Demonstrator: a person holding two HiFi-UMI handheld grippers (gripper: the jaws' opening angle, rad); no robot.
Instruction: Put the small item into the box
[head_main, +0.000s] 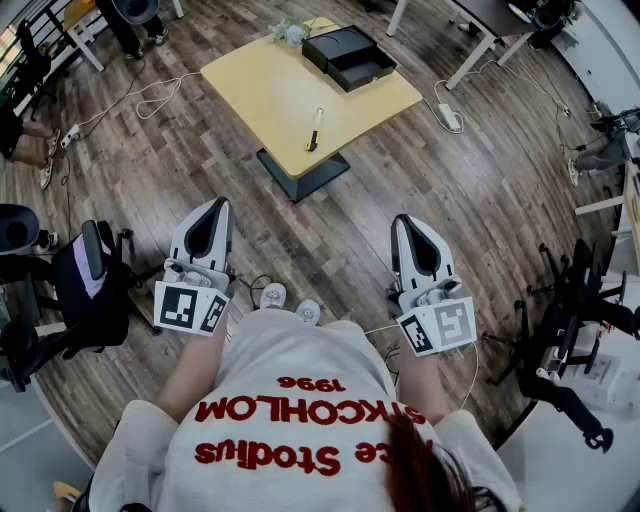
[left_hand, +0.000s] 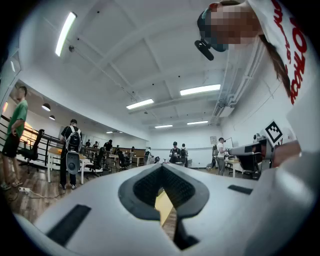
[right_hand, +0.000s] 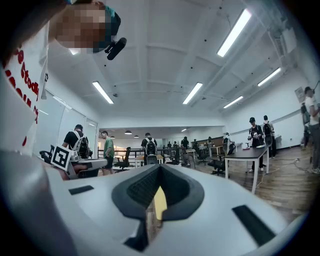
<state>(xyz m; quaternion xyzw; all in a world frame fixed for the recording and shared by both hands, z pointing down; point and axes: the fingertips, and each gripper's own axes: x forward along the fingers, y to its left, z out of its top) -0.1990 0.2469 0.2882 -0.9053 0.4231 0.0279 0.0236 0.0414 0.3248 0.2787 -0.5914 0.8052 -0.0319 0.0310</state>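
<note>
A small yellow-and-black pen-like item (head_main: 314, 130) lies near the front edge of the yellow table (head_main: 262, 88). A black box (head_main: 349, 57) with an open tray part stands at the table's far right corner. Both grippers are held low, close to the person's body and well short of the table. My left gripper (head_main: 212, 203) and my right gripper (head_main: 410, 220) point toward the table, with jaws together and nothing between them. Each gripper view shows closed jaws, left gripper (left_hand: 161, 167) and right gripper (right_hand: 159, 167), with a sliver of the yellow table (left_hand: 164, 207) through the gap.
A clear crumpled thing (head_main: 290, 33) sits at the table's far edge. The table's dark base (head_main: 303, 172) stands on wood floor. Black office chairs (head_main: 85, 285) are at the left, tripods and gear (head_main: 575, 320) at the right. A power strip (head_main: 448, 117) and cables lie on the floor. Several people stand far off.
</note>
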